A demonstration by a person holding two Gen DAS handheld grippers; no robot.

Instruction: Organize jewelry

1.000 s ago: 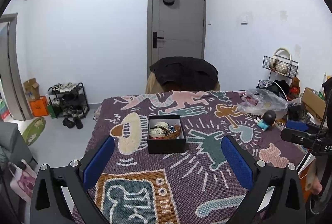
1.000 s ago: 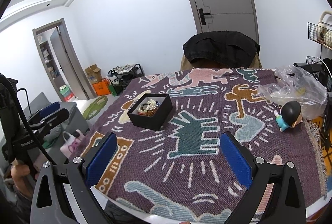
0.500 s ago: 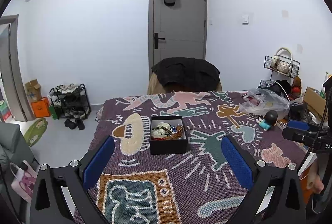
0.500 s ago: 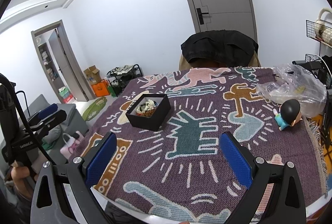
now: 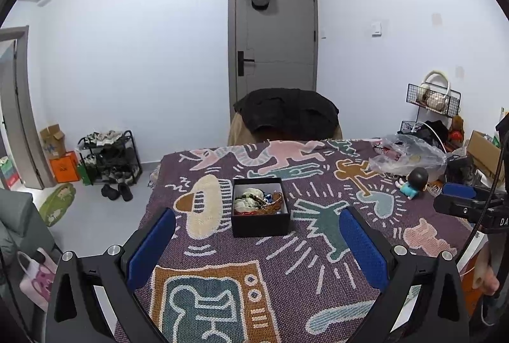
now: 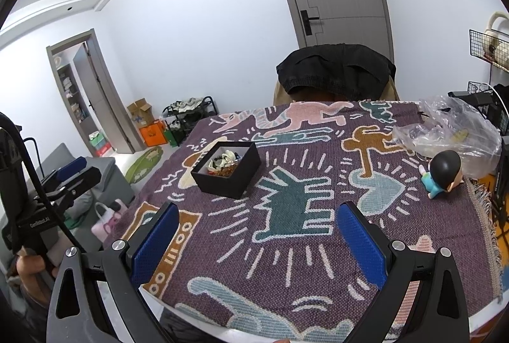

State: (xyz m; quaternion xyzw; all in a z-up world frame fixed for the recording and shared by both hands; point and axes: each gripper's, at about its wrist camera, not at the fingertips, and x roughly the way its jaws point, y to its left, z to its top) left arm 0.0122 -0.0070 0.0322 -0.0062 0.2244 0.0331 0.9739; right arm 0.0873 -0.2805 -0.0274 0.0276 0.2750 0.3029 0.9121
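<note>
A black open box (image 5: 260,219) holding a tangle of jewelry (image 5: 257,201) sits on the patterned purple cloth (image 5: 318,247) near the table's middle left. It also shows in the right wrist view (image 6: 227,176), left of centre. My left gripper (image 5: 257,244) is open and empty, held above the near edge, just in front of the box. My right gripper (image 6: 254,243) is open and empty, above the near edge, to the right of the box and well short of it.
A small doll with a black head (image 6: 442,173) lies at the table's right side, next to a clear plastic bag (image 6: 451,133). A chair with a black jacket (image 5: 288,114) stands at the far edge. A shoe rack (image 5: 109,157) is on the floor to the left.
Both grippers have shifted slightly; the box sits a little nearer and more central in the left wrist view. Both stay open and empty.
</note>
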